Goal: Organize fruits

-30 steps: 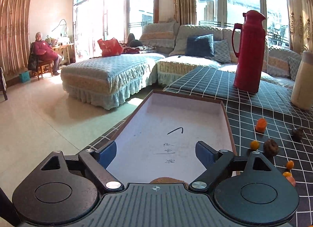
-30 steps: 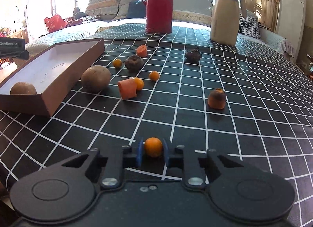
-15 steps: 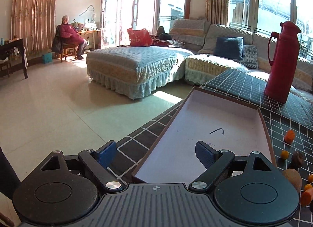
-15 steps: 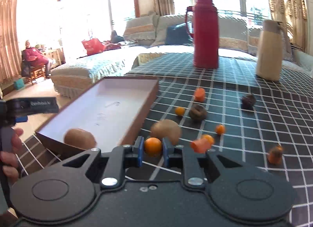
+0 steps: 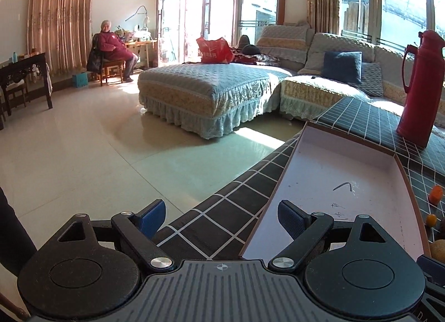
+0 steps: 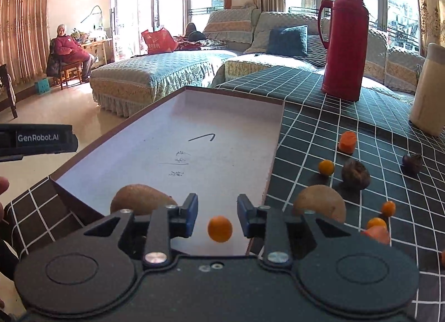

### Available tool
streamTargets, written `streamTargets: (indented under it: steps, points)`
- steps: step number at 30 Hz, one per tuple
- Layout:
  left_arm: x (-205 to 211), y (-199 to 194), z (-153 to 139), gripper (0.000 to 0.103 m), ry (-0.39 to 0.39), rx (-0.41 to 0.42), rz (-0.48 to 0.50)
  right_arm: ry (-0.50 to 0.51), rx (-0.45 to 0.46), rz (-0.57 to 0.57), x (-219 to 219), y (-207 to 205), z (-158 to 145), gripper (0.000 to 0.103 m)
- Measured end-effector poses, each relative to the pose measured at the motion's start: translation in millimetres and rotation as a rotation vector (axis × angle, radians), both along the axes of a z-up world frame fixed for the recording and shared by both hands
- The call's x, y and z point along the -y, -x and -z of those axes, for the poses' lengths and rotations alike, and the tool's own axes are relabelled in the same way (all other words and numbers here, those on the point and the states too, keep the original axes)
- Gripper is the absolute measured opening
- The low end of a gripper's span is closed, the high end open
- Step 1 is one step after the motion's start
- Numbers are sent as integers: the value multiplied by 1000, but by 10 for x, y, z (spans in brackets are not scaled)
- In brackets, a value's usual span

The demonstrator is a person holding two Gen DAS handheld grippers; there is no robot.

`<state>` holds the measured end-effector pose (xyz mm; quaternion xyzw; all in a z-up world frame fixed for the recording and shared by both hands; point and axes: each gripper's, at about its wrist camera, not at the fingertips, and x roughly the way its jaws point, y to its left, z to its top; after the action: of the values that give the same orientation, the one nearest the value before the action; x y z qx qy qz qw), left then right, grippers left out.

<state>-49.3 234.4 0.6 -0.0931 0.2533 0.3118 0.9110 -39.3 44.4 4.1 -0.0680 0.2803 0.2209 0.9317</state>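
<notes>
A shallow brown box with a pale floor (image 6: 222, 138) lies on the checked table. My right gripper (image 6: 217, 215) is open above the box's near end. A small orange fruit (image 6: 220, 229) is between its fingers, touching neither. A kiwi (image 6: 139, 200) lies in the box at near left. Another kiwi (image 6: 319, 203), small orange fruits (image 6: 326, 167), carrot pieces (image 6: 347, 142) and dark wrinkled fruits (image 6: 356, 174) lie on the cloth to the right. My left gripper (image 5: 221, 215) is open and empty at the box's (image 5: 347, 183) left corner, over the table edge.
A red thermos (image 6: 345, 41) and a cream jug (image 6: 429, 91) stand at the back of the table. The table edge (image 5: 222, 197) drops to the tiled floor on the left. Sofas stand beyond, and a person sits on a chair (image 5: 111, 49) far off.
My right gripper carried the small orange fruit from the cloth to over the box and opened, letting it go. My left gripper swung left, away from the box's middle to its left corner.
</notes>
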Motion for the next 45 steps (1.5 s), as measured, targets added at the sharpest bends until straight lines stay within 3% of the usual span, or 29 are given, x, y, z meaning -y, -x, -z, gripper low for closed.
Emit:
streamTargets:
  steps: [5, 9, 12, 14, 18, 20, 27, 34, 43, 45]
  points:
    - [191, -24, -48, 88, -8, 16, 41, -53, 38, 18, 225, 159, -159, 32]
    - [598, -85, -124, 88, -23, 39, 149, -86, 61, 84, 682, 321, -257, 36]
    - [1011, -112, -184, 88, -50, 65, 253, -101, 58, 173, 1161, 430, -258, 54]
    - [1309, -131, -211, 88, -67, 75, 329, -104, 71, 242, 1461, 513, -250, 76]
    - [1981, -159, -204, 88, -136, 57, 491, -96, 101, 367, 1978, 622, -214, 75]
    - [2290, -181, -158, 88, -186, 40, 552, -123, 99, 411, 2182, 640, -203, 82]
    - [2989, -270, 35, 88, -247, -44, 666, -167, 98, 505, 2614, 734, -139, 86]
    - [3143, -403, 156, 89, -151, -110, 707, -189, 89, 557, 2823, 778, -92, 86]
    - [3160, -647, 323, 88, -27, -187, 671, -188, 79, 565, 2888, 803, -70, 86]
    - [3137, -651, 329, 74, 10, -176, 670, -190, 78, 566, 2895, 805, -68, 86]
